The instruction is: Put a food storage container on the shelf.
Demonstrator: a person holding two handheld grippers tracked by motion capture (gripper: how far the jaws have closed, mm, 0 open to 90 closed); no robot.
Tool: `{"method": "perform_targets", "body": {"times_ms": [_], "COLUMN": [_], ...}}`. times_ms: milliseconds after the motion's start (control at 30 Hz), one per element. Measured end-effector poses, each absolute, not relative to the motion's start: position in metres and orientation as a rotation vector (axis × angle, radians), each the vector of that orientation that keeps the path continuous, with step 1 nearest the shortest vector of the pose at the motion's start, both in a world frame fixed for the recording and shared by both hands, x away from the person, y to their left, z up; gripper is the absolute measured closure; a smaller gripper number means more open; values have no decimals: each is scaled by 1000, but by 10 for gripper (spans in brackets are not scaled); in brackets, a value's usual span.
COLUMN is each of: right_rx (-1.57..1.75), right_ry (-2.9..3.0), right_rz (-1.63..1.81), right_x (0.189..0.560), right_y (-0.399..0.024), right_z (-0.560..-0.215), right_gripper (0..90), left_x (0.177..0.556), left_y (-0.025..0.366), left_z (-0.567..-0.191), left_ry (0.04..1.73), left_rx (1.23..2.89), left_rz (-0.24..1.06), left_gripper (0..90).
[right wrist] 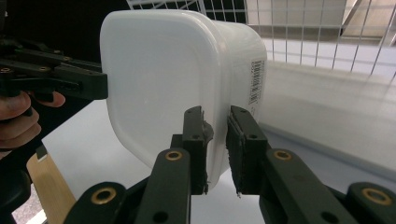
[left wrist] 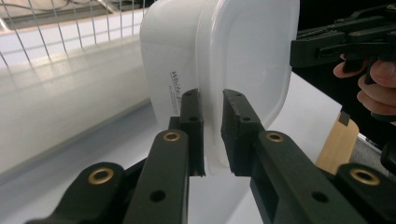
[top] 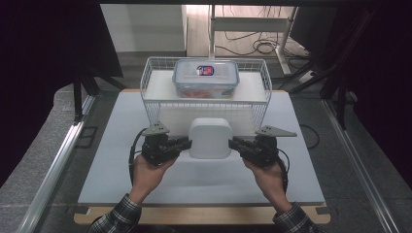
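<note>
On top of a wooden table (top: pixel 204 215) lies a pale grey-white mat (top: pixel 121 160), covering nearly the whole board and leaving a strip of bare wood along the near edge. Grey floor runs along both sides, with metal rails (top: pixel 58 160) flanking the table. Dark curtains close off the left and right of the room, and beyond the far edge are a white cabinet, a table leg and loose black cables on a wooden floor.

At the back of the mat stands a white wire basket (top: pixel 150 73), and on its raised shelf sits a clear lidded food box (top: pixel 206 83) with a red and blue label on top and something orange inside, though what it holds is too blurred to tell.

Just in front of the basket, a white plastic tub (top: pixel 210 138) hangs between the two grippers, above the middle of the mat. It is squarish with rounded corners, milky and slightly see-through, and a rim runs around it. Small dark script runs down one wall (left wrist: pixel 175 86), and a barcode sticker (right wrist: pixel 256 79) sits on the opposite wall.

The left gripper (left wrist: pixel 212 133) is clenched on the tub's rim at its left side, the thin plastic edge pinched between both jaws. The right gripper (right wrist: pixel 217 147) grasps the rim on the other side the same way. Each hand (top: pixel 151 171) comes up from the near edge in a plaid sleeve (top: pixel 116 218).
</note>
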State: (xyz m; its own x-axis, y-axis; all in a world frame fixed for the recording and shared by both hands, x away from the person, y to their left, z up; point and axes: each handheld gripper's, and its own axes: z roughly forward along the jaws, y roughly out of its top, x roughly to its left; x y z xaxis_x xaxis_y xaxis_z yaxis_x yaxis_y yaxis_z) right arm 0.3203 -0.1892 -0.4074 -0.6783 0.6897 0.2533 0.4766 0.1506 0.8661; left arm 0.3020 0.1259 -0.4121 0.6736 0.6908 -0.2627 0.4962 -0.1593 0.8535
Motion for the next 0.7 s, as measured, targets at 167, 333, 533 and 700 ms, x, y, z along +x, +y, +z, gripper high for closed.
{"method": "perform_targets", "body": {"times_ms": [167, 333, 533, 700], "right_rx": [1116, 1095, 1071, 1046], "right_ry": [2207, 2198, 2180, 2163], "right_rz": [1552, 1560, 1572, 1581], "right_x": [326, 331, 338, 343], "right_y": [-186, -184, -181, -179], "right_z": [-394, -380, -361, -346], "right_gripper": [779, 778, 778, 778], "left_x": [306, 309, 314, 319], "left_y": [129, 131, 133, 135], "left_z": [-400, -389, -370, -353], "left_ry": [933, 925, 912, 901], "left_rx": [1802, 1791, 1773, 1749], "left_rz": [251, 270, 301, 325], "left_gripper": [798, 798, 798, 798]}}
